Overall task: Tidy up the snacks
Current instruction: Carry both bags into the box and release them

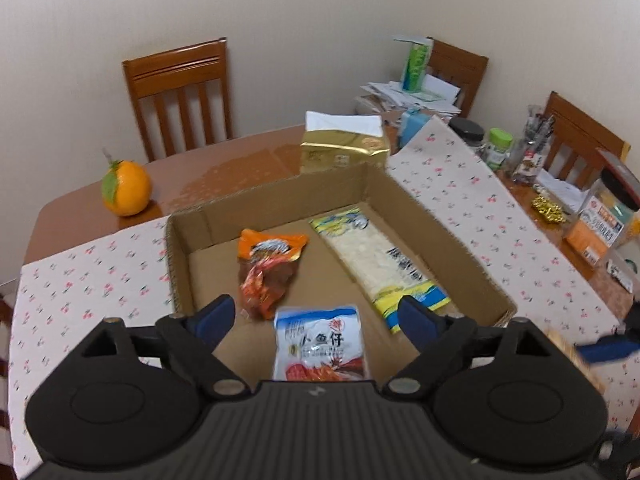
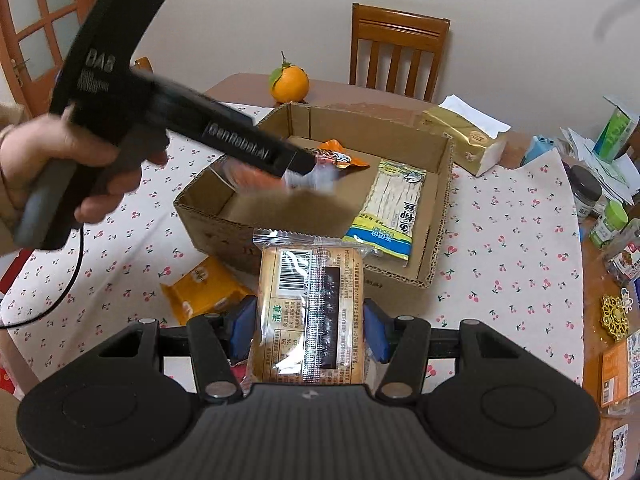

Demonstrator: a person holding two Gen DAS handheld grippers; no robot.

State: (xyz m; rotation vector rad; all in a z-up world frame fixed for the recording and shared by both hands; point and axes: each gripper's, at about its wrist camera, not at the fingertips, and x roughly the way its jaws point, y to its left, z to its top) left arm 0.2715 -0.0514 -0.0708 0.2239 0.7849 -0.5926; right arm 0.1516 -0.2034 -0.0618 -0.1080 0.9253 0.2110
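Note:
An open cardboard box [image 1: 404,196] [image 2: 436,240] sits on the cherry-print cloth. Inside lie an orange-red snack bag [image 1: 268,268] [image 2: 340,156], a long yellow-blue noodle pack [image 1: 376,260] [image 2: 392,208] and a blue-white fish snack pack [image 1: 320,344]. My left gripper [image 1: 316,320] is open above the box, just over the fish pack, which is apart from its fingers. In the right wrist view the left gripper's body [image 2: 224,140] hides that pack. My right gripper [image 2: 310,332] is shut on a clear-wrapped cake pack [image 2: 312,312], held in front of the box. An orange snack pack [image 2: 204,288] lies on the cloth beside the box.
An orange fruit [image 1: 126,188] [image 2: 290,84] and a gold tissue pack [image 1: 344,148] [image 2: 464,136] stand behind the box. Jars [image 1: 496,148], papers and cartons crowd the table's right side. Wooden chairs [image 1: 180,92] ring the table.

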